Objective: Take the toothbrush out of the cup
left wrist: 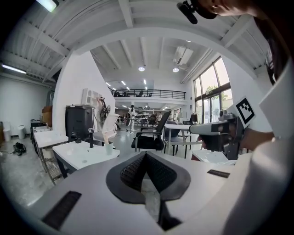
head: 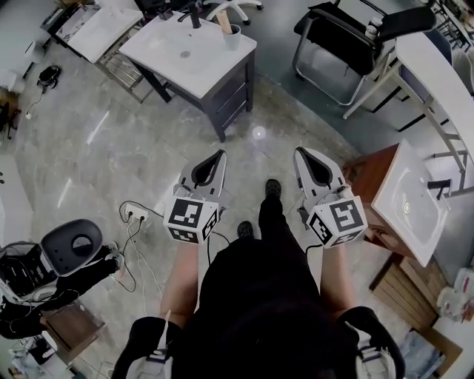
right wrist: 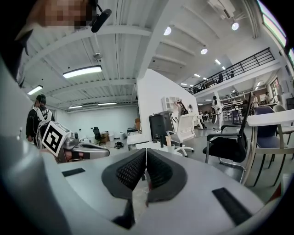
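- Left gripper (head: 220, 154): jaws pressed fully together, nothing between.
- Right gripper (head: 299, 152): jaws also together, empty.
- Pair side by side, tips pointing ahead over grey floor (head: 96, 148).
- Cup (head: 232, 35): well ahead of left fingertips, on corner of white washstand (head: 178, 52).
- Toothbrush (head: 224, 22): standing in cup, untouched.
- Black chair (head: 348, 37): beyond right fingertips.

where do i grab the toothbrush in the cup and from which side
Grip the toothbrush by the length sticking up out of the cup, coming from above. It stands nearly upright, so only that top part is free, and a straight lift should clear it.
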